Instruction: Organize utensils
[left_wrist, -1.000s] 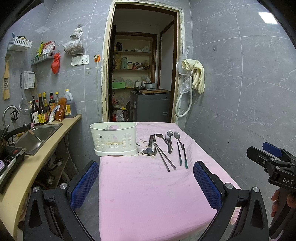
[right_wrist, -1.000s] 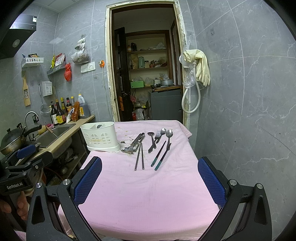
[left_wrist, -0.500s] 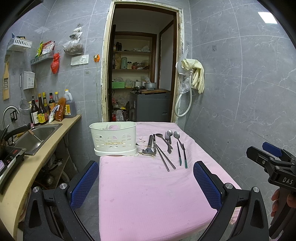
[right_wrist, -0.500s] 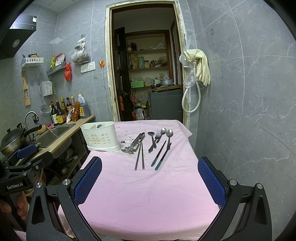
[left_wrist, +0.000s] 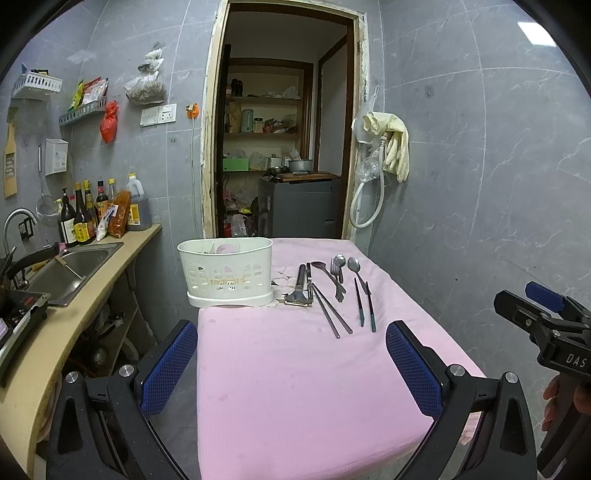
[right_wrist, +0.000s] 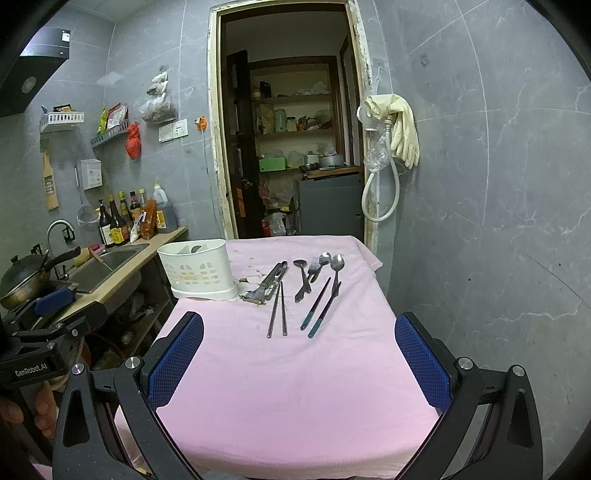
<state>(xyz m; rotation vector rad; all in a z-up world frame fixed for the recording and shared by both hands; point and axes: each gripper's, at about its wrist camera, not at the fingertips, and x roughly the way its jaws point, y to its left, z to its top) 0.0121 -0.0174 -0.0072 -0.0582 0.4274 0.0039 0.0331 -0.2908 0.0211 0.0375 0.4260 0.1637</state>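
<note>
A white slotted utensil holder (left_wrist: 226, 272) (right_wrist: 197, 269) stands at the far left of the pink-covered table (left_wrist: 295, 376) (right_wrist: 295, 384). Beside it lie a metal peeler (left_wrist: 299, 285) (right_wrist: 266, 283), a pair of metal chopsticks (left_wrist: 330, 308) (right_wrist: 277, 309), spoons and a fork (left_wrist: 337, 275) (right_wrist: 313, 271), and two green-handled utensils (left_wrist: 365, 304) (right_wrist: 320, 306). My left gripper (left_wrist: 291, 363) is open and empty above the table's near end. My right gripper (right_wrist: 299, 358) is open and empty, also near the front edge.
A counter with a sink (left_wrist: 70, 267), sauce bottles (left_wrist: 96, 210) and a wok (right_wrist: 26, 280) runs along the left. Grey tiled walls close in on the right. An open doorway (left_wrist: 284, 147) lies behind the table.
</note>
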